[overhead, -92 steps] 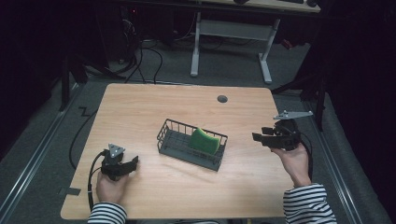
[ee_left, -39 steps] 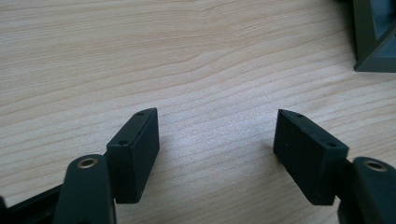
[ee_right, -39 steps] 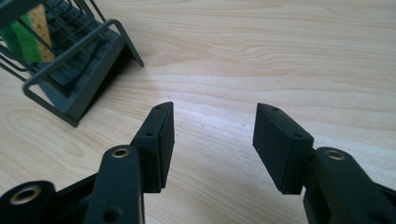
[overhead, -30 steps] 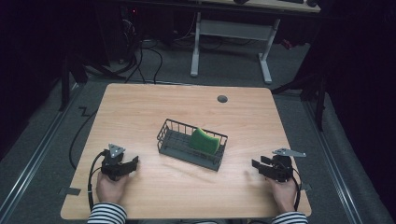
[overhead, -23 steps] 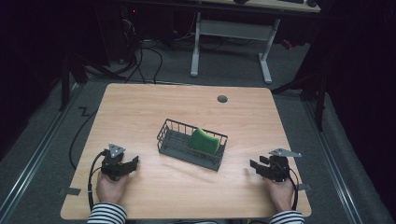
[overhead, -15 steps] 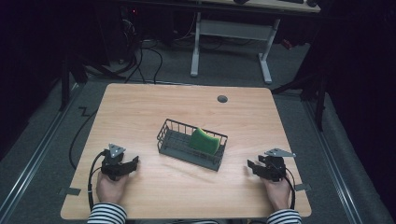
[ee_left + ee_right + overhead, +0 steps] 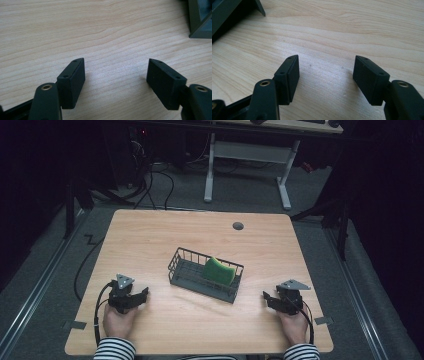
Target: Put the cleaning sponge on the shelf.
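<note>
A dark wire basket (image 7: 190, 270) stands in the middle of the wooden table (image 7: 150, 240) with a green sponge (image 7: 218, 270) leaning inside it. My left gripper (image 7: 145, 292) rests on the table at the front left, open, with only bare wood between its jaws (image 7: 115, 75). My right gripper (image 7: 266, 297) lies at the front right, pointing toward the basket. Its jaws have just been opening and stand wide apart over bare wood (image 7: 325, 72). A corner of the basket (image 7: 200, 22) sits at the top right of the left gripper view, and the basket (image 7: 227, 12) edges the right gripper view's top left.
A round grommet hole (image 7: 238, 226) sits near the table's far edge. Beyond the table stand a white desk frame (image 7: 245, 175) and loose cables (image 7: 150, 175) on the dark floor. A cable (image 7: 97, 305) trails from the left gripper.
The right hand came down from beside the basket's right end to the table's front right and crept a little to the left. The left hand stayed put.
</note>
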